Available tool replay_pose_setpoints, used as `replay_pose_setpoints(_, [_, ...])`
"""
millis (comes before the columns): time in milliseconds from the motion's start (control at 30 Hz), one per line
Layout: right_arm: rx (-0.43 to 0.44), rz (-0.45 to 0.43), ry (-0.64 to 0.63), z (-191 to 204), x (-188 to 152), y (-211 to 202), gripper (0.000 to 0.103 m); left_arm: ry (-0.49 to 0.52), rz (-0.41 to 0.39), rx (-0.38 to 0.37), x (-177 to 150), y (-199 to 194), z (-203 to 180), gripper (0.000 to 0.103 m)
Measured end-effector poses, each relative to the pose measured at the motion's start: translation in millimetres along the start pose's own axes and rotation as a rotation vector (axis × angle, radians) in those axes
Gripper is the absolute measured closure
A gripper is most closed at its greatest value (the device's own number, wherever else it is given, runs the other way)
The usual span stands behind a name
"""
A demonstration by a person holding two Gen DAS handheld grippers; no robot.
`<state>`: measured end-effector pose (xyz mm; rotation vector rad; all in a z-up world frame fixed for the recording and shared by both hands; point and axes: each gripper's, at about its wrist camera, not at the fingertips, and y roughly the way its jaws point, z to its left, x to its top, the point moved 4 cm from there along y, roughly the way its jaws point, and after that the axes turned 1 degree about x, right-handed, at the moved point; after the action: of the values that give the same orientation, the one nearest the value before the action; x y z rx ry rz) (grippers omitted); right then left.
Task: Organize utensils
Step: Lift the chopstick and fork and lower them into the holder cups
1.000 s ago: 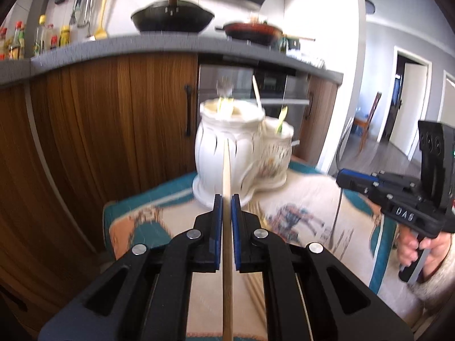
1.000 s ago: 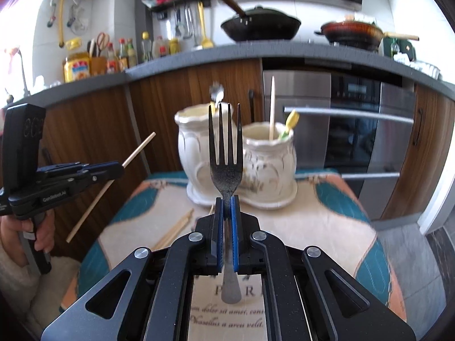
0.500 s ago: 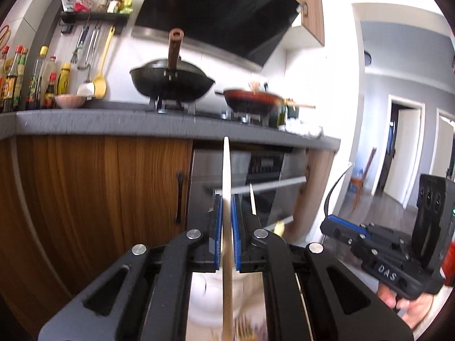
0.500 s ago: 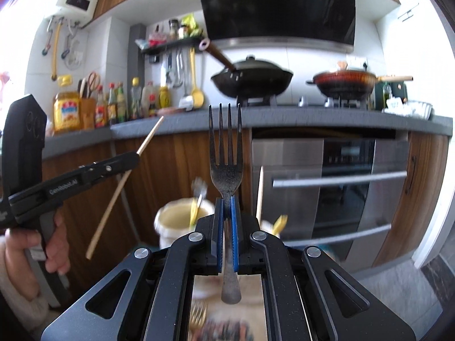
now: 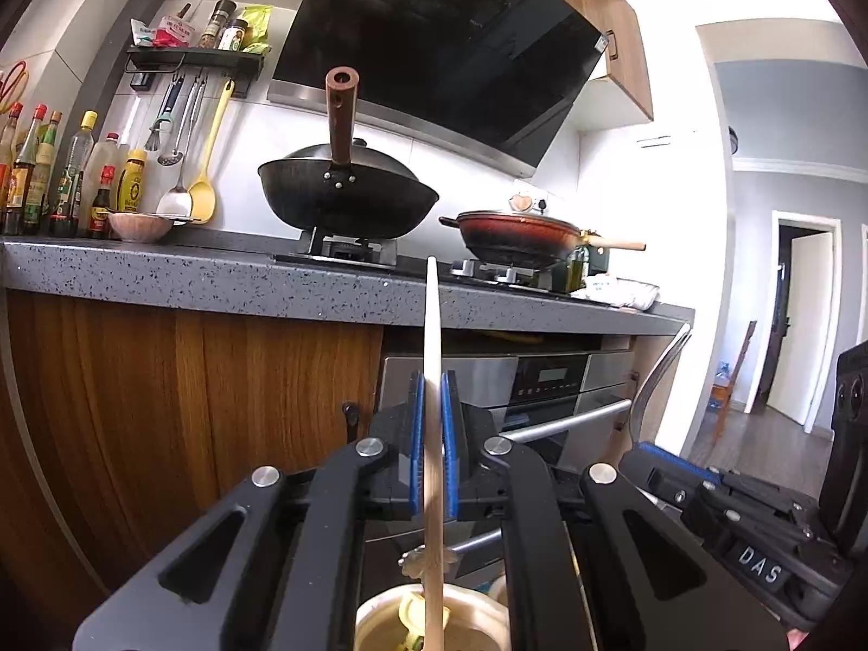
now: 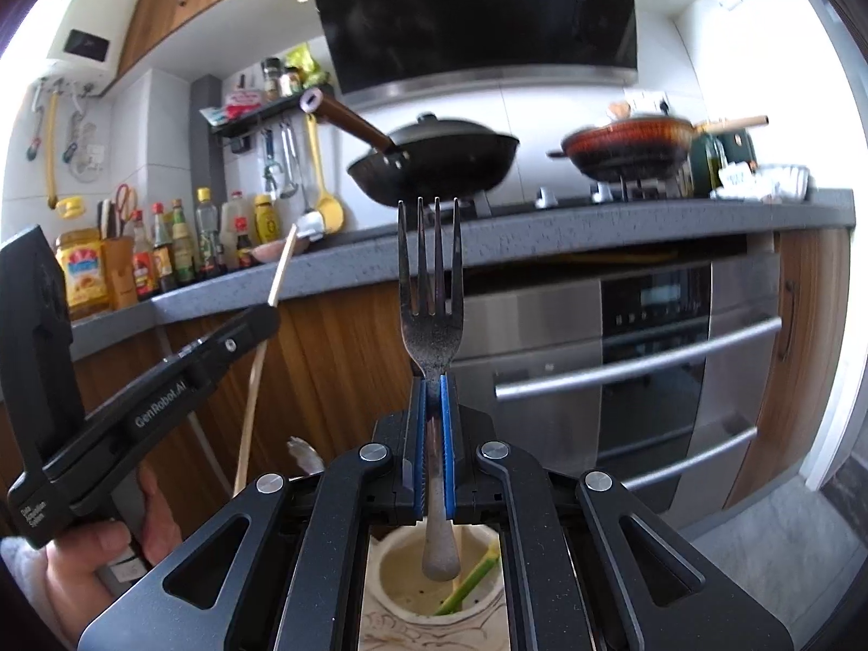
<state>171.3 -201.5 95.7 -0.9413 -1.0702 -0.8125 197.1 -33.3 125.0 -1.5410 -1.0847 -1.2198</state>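
My left gripper [image 5: 432,445] is shut on a wooden chopstick [image 5: 432,336] held upright, its lower end over the mouth of a cream ceramic holder [image 5: 374,618] that has utensils in it. My right gripper [image 6: 432,439] is shut on a dark metal fork [image 6: 431,293], tines up, its handle end hanging over the opening of a second cream holder [image 6: 401,569] that holds a green-handled utensil. The left gripper with its chopstick also shows in the right wrist view [image 6: 260,320], and the right gripper shows at the right edge of the left wrist view [image 5: 667,461].
Behind stands a kitchen counter [image 5: 217,276] with a black wok [image 5: 347,200], a red pan [image 5: 515,233], and bottles [image 5: 70,179] at the left. Wooden cabinet doors [image 5: 190,407] and a steel oven [image 6: 651,369] are below. A doorway [image 5: 803,314] opens at the right.
Both grippers have risen and tilted up from the table. The holders have dropped from the middle of each view to the bottom edge, under the chopstick and the fork.
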Motion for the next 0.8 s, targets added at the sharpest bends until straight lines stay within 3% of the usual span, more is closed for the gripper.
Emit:
replay_pose_setpoints(400, [0.002, 0.136, -0.019, -7.2, -48.1, 20.7, 0.097, 0.076, 0.06, 0.025, -33.3, -25.6, 14.3, 0.097])
replay_pose_setpoints(667, [-0.022, 0.21, -0.037, -7.8, -66.9, 34.7, 0.097, 0.087, 0.189, 0.027, -49.8, -34.7, 30.8, 0.097])
replay_pose_setpoints(800, [-0.034, 0.229, -0.038, -7.0, -69.8, 38.2, 0.097, 0.095, 0.206, 0.022, -51.4, -34.0, 31.8, 0.096])
